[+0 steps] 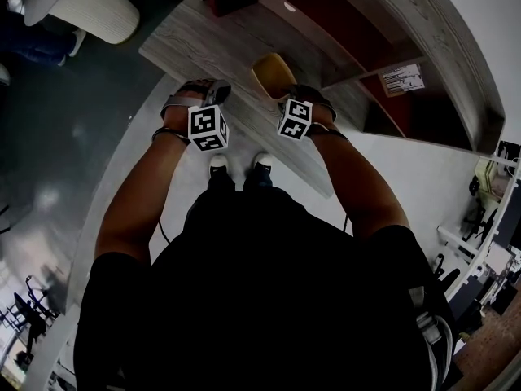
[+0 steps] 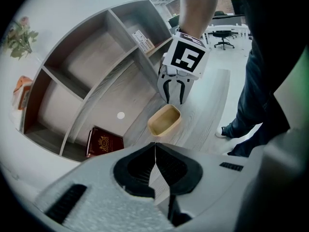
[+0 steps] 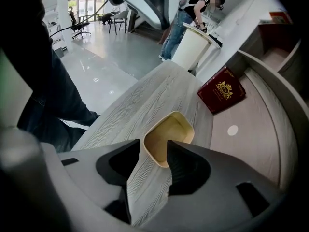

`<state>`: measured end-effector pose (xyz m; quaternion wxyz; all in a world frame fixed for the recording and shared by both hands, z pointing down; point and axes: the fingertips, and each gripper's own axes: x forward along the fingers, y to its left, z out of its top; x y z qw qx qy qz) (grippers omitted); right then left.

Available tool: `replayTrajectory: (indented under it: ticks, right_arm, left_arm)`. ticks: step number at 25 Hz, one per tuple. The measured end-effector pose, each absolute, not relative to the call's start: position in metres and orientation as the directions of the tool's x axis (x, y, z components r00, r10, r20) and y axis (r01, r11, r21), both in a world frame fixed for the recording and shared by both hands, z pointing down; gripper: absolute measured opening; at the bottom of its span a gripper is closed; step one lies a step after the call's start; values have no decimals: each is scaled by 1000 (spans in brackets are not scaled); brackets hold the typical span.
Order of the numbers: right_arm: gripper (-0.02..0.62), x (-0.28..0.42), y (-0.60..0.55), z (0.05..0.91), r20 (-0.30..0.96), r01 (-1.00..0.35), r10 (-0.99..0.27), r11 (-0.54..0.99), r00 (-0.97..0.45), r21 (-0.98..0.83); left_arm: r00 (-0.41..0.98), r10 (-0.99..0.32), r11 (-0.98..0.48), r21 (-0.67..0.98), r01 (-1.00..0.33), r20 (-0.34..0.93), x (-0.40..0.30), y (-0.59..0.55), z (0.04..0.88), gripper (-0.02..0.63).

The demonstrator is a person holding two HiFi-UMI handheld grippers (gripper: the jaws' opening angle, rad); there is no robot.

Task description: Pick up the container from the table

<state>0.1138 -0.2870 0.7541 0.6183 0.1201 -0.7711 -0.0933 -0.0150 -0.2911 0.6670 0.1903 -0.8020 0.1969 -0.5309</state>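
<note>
A pale yellow, rounded-square container (image 1: 273, 73) stands empty on the grey wooden table (image 1: 179, 39). My right gripper (image 3: 153, 146) points steeply down just over the container (image 3: 168, 137). Its jaws stand open, with the container's near rim between their tips. I cannot tell whether a pad touches it. In the left gripper view the right gripper (image 2: 175, 99) hangs right above the container (image 2: 164, 121). My left gripper (image 2: 155, 146) is shut, jaws meeting in a thin line with nothing between them. It stays to the left of the container and short of it. In the head view both grippers, left (image 1: 218, 92) and right (image 1: 286, 96), flank the container.
A curved grey shelf unit (image 2: 96, 71) rises behind the table. A dark red book (image 3: 222, 91) lies on its lowest shelf near a small white disc (image 3: 232, 130). A white cylindrical stand (image 3: 190, 47) and a person are at the table's far end. My own legs stand at the table's near edge.
</note>
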Motion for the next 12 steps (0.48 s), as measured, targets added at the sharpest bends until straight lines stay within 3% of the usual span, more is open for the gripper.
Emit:
replayTrajectory:
  ticks: [12]
  right_arm:
    - [169, 114, -283, 805, 959, -72, -228, 973, -167, 219]
  left_arm:
    - [357, -479, -875, -468, -124, 802, -13, -288, 694, 15]
